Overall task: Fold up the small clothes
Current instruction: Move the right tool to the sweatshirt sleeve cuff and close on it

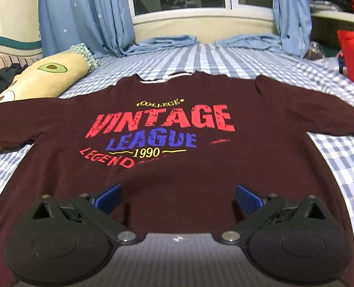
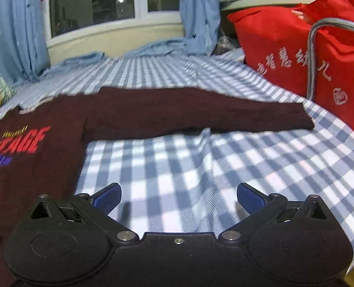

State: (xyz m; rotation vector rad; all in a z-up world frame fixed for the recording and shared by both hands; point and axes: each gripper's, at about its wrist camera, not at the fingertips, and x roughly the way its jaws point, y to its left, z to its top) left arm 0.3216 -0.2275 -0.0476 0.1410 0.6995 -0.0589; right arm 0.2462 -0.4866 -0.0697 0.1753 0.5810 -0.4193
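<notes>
Two blue-padded fingers of the left gripper (image 1: 178, 197) sit spread wide apart, holding nothing, low over the lower body of a dark maroon long-sleeved shirt (image 1: 177, 172). That shirt lies flat and face up on a bed covered with a blue-and-white checked sheet (image 1: 339, 157), collar pointing away toward a window, sleeves stretched out to either side. Printed across its chest are the words "Vintage League 1990". In the right wrist view, the right gripper (image 2: 179, 197) is likewise spread wide and empty, hovering over bare sheet just beside the shirt's side edge, with the shirt's outstretched sleeve (image 2: 201, 117) lying ahead of it. A red fabric bag (image 2: 284, 47) stands at the bed's far right, and a yellow avocado-print pillow (image 1: 40, 76) lies along the left.

The shirt looks light, soft and limp, so it will likely sag and crease wherever it is unsupported. Pinching it at a seam, such as a cuff, a shoulder or the hem corner, seems the surest hold, taking care not to catch the sheet underneath.
</notes>
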